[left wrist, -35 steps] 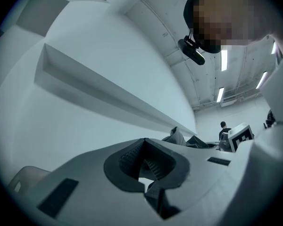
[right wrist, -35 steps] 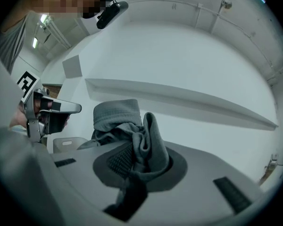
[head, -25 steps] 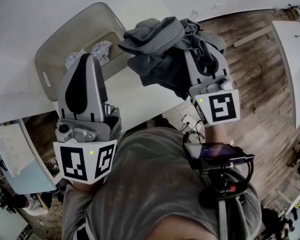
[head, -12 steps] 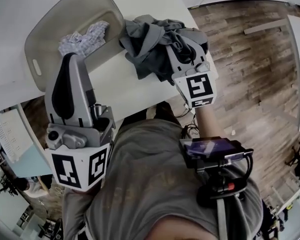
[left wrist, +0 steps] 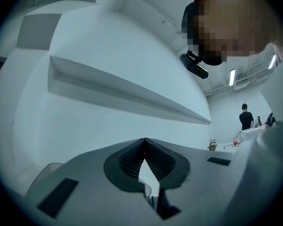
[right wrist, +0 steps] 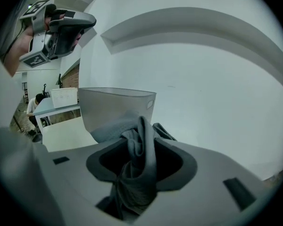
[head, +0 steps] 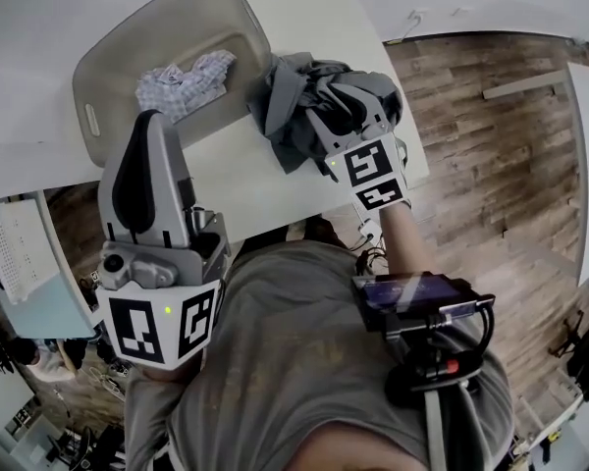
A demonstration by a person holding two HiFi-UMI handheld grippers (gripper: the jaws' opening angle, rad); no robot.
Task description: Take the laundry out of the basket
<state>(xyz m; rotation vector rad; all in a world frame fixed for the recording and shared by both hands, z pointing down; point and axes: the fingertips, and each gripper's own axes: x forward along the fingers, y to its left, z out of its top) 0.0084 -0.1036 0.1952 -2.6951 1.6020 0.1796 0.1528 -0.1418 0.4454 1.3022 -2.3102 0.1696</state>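
Note:
The beige laundry basket (head: pixel 90 84) stands on the white table (head: pixel 245 189) and holds a pale checked cloth (head: pixel 182 75); its wall also shows in the right gripper view (right wrist: pixel 114 108). A grey garment (head: pixel 287 106) lies heaped on the table right of the basket. My right gripper (head: pixel 316 106) is down on it. Its jaws have just been opening and stand apart, with a fold of the grey garment (right wrist: pixel 140 168) loose between them. My left gripper (head: pixel 149 124) hangs in the air near the basket, shut and empty (left wrist: pixel 144 146).
The table's right edge drops to a wooden floor (head: pixel 501 165). A pale bin (head: pixel 25 278) sits low at the left. A camera rig (head: pixel 427 307) hangs on the person's chest. Another person (left wrist: pixel 246 117) stands far off.
My right gripper has come down with the grey garment from above the table onto the tabletop beside the basket. The left gripper has stayed about where it was.

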